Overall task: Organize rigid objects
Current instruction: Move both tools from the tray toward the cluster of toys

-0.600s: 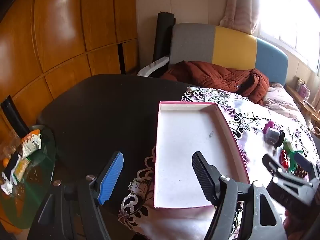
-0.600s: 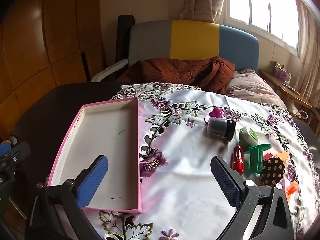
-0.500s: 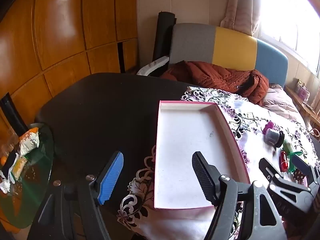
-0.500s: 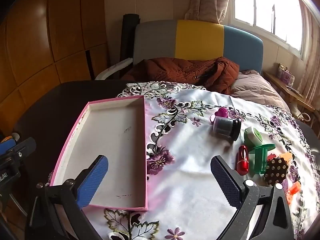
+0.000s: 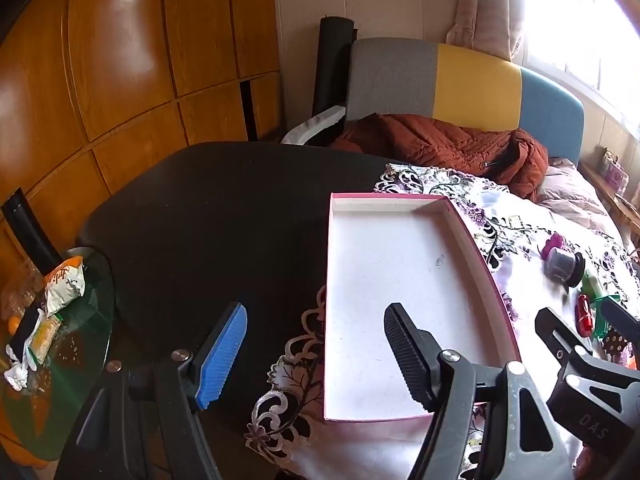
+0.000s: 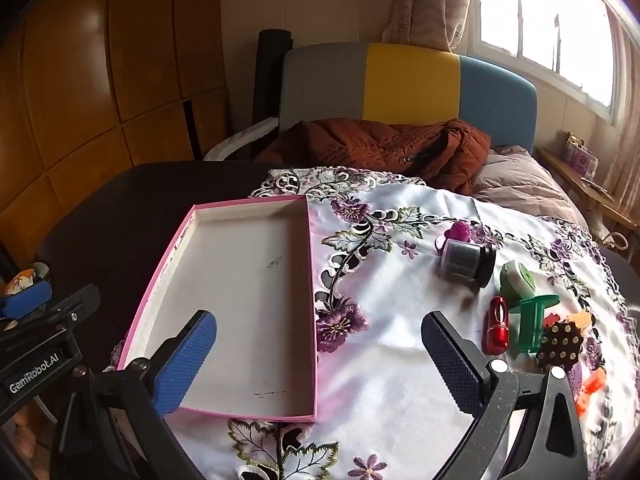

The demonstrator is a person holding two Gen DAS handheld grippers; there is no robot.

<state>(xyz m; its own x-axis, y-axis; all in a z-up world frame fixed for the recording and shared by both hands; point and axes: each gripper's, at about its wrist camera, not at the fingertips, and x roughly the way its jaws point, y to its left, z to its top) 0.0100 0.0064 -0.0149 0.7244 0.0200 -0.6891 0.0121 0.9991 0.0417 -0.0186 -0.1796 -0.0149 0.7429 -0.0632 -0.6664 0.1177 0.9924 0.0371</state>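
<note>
Left wrist view
- Left gripper (image 5: 316,354): hanging released, jaws apart, nothing between; hovering over near left edge of tray (image 5: 400,200).
- Tray: sitting empty, half on cloth (image 5: 472,200), half on dark table (image 5: 208,208).
- Risk: likely nudging the tray rim and sliding it on the slick cloth if dropping lower.

Right wrist view
- Right gripper (image 6: 320,360): gaping fully, holding nothing, hovering above cloth between tray and clutter.
- Objects: lying right of the tray; jar (image 6: 466,260), red tube (image 6: 496,326), green piece (image 6: 532,322), dotted piece (image 6: 560,344) crowding together.
- Risk: probably knocking neighbours while closing on one; jar on its side possibly rolling.
</note>
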